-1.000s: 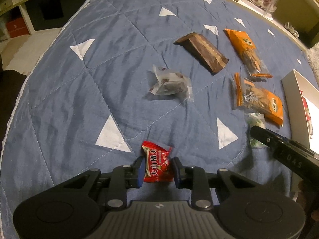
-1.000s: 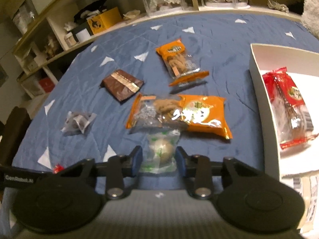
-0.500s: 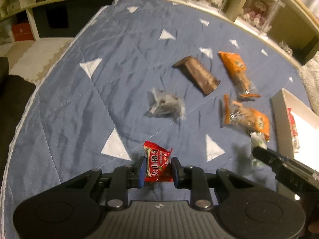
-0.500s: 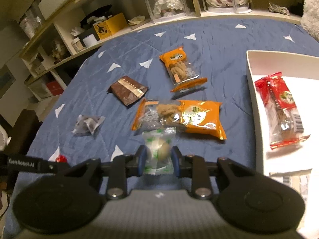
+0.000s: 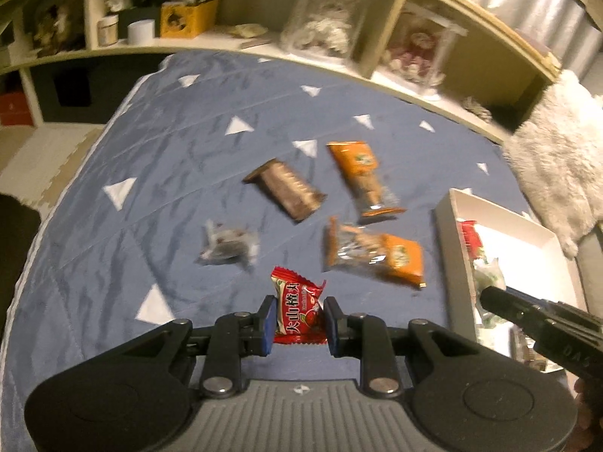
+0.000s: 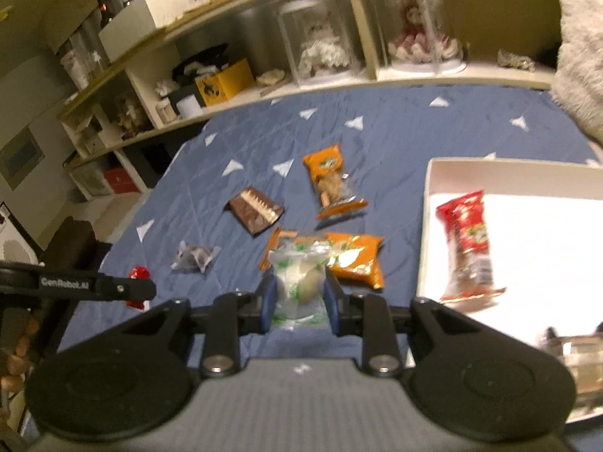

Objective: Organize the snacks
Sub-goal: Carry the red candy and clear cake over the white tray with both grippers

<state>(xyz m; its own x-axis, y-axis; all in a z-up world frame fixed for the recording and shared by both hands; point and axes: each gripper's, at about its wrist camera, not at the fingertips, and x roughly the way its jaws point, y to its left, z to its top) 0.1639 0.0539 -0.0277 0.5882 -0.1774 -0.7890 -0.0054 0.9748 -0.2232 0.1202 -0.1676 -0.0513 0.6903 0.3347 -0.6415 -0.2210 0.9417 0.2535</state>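
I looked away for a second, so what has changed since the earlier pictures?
Both claws have lifted their snacks off the blue quilt: the left claw the red candy, the right claw the clear green-printed packet. Both grips stay shut. The other snacks and the white box lie as before.

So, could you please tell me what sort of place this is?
Most likely a bedroom at home: a blue quilted bedspread with white triangles, built-in shelves of odds and ends, and dolls in clear display cases.

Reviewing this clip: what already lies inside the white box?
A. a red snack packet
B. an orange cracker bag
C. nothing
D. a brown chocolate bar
A: a red snack packet lies inside the white box; the brown and orange packs lie outside it.
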